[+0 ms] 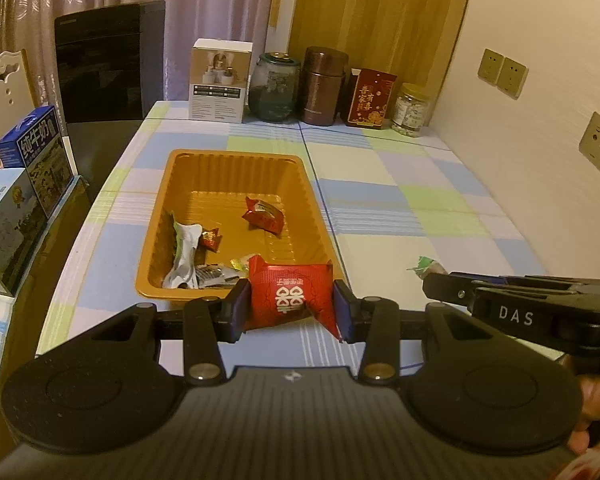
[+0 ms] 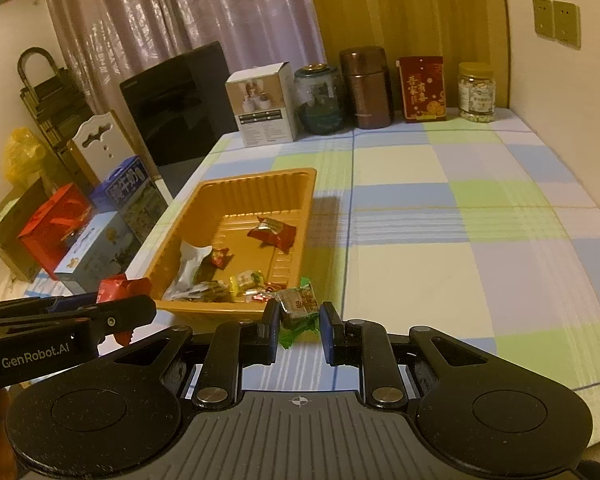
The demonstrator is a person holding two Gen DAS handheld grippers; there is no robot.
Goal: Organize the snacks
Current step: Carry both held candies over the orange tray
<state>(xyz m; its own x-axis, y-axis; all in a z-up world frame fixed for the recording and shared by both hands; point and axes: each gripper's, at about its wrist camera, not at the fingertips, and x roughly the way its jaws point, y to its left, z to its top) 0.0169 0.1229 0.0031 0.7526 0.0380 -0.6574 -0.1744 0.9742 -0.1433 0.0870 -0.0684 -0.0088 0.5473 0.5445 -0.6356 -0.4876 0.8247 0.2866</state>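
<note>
Clamped between the blue pads of the left gripper (image 1: 292, 306) is a red snack packet (image 1: 290, 294) printed with a white double-happiness sign, held just over the near rim of the orange plastic tray (image 1: 172, 184). Beside it, the right gripper (image 2: 299, 322) is closed on a small brown candy with a green wrapper (image 2: 298, 304), its jaws nearly together, at the tray's near right corner.

Inside the tray lie several more snacks: a red foil packet (image 1: 262, 216) toward the middle, a small red candy (image 1: 211, 238) next to a white-and-green packet (image 1: 186, 246) along the left wall, and a yellow candy (image 2: 246, 282) near the front wall.

Under the tray is a table with a checked cloth (image 1: 400, 184) of blue, green and cream. Along its far edge stand a white carton (image 1: 220, 82), a dark glass jar (image 1: 274, 88), a brown canister (image 1: 324, 86), a red box (image 1: 372, 98) and a clear jar with a yellow lid (image 1: 411, 110). Blue milk cartons (image 1: 36, 152) stand off the left side.
</note>
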